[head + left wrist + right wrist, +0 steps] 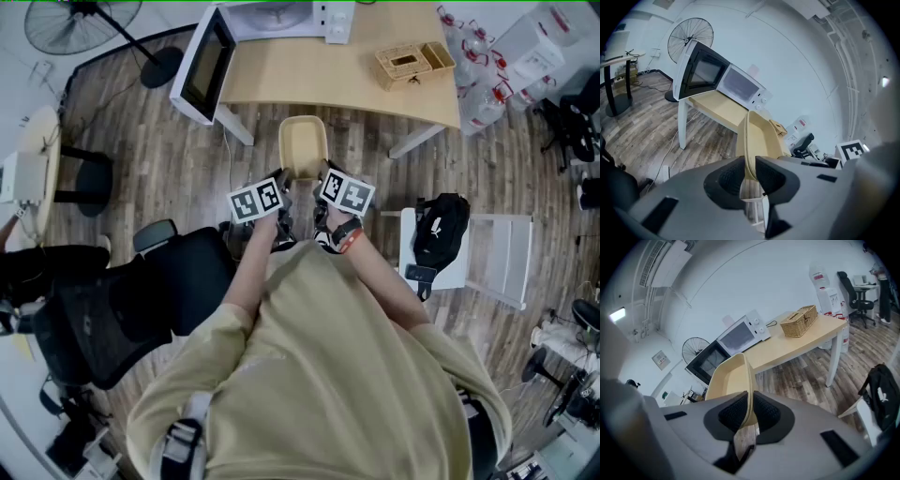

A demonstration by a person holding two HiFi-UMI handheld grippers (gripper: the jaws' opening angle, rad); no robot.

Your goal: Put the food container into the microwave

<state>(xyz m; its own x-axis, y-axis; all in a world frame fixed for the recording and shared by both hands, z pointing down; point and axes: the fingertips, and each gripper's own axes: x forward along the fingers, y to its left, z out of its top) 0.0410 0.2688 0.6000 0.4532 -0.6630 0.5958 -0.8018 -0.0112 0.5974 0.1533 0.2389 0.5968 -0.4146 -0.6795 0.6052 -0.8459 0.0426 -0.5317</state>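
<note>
L tool (749, 171) is clamped on the left rim of the food container (303, 145), and R tool (749, 411) on its right rim. Container's in the air, short of counter (319, 80) w/ open microwave (267, 19). Looks light, thin, prob flexy, so opposite-rim grips suit it.

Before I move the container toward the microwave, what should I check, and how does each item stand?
1. Left gripper jaws shut on the container wall: ok.
2. Right gripper jaws shut on the opposite wall: ok.
3. Microwave door open: ok.
4. Microwave inside free: cannot tell.
5. Container at the opening: not ok, it hangs over the floor, short of the table.
6. Basket off the path: ok.
</note>
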